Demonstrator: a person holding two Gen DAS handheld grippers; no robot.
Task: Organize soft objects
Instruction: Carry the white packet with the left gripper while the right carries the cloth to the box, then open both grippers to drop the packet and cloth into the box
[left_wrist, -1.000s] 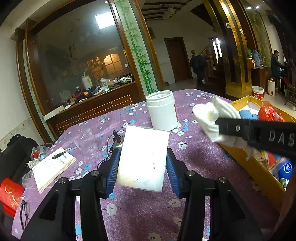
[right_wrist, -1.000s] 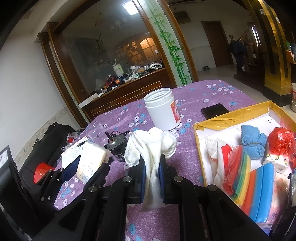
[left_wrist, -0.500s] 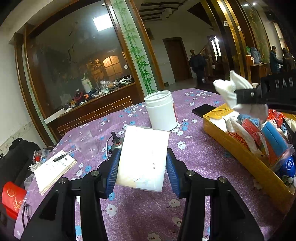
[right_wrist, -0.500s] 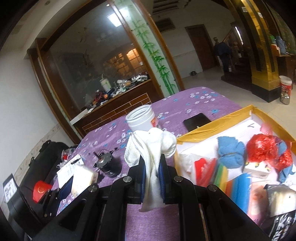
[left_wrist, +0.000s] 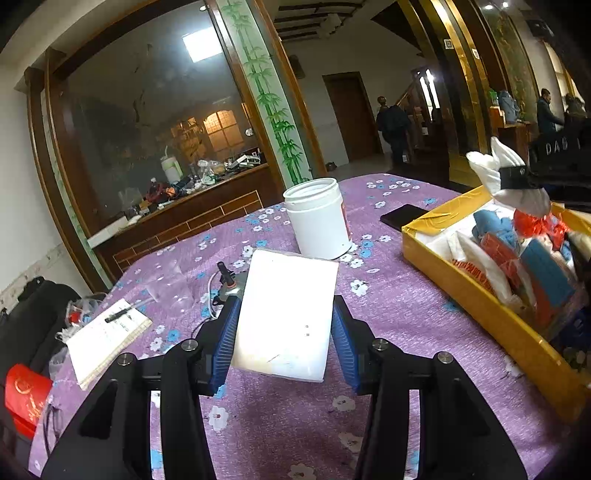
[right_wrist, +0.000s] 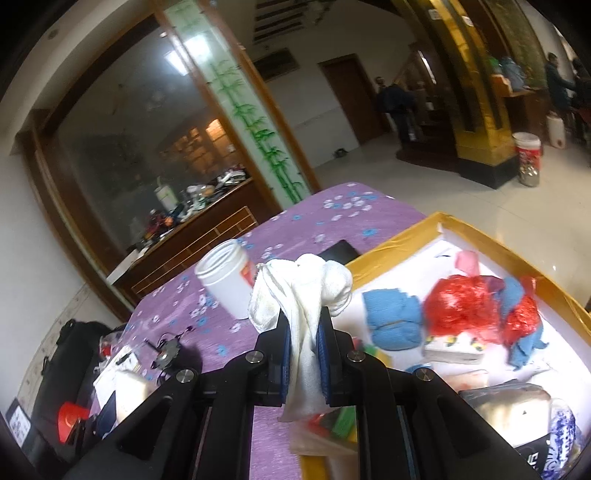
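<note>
The left tool (left_wrist: 284, 325) pinched a white foam block (left_wrist: 286, 317) between its blue pads, holding it above the purple flowered tabletop (left_wrist: 399, 306), with a white jar (left_wrist: 317, 218) standing just beyond the block. A notebook (left_wrist: 103, 339) with a pen lay near the tabletop's left edge. The right tool (right_wrist: 303, 332) was pressed onto a white towel (right_wrist: 301, 299), whose bunched top rose above the fingers and whose tail hung below them. It hovered over the near left corner of the yellow box (right_wrist: 391, 243), which sat at the tabletop's right side. Inside the box lay a blue cloth (right_wrist: 393, 321), a red plastic bag (right_wrist: 461, 310) and other soft items. A black phone (left_wrist: 402, 216) lay on the tabletop between the jar and the box
</note>
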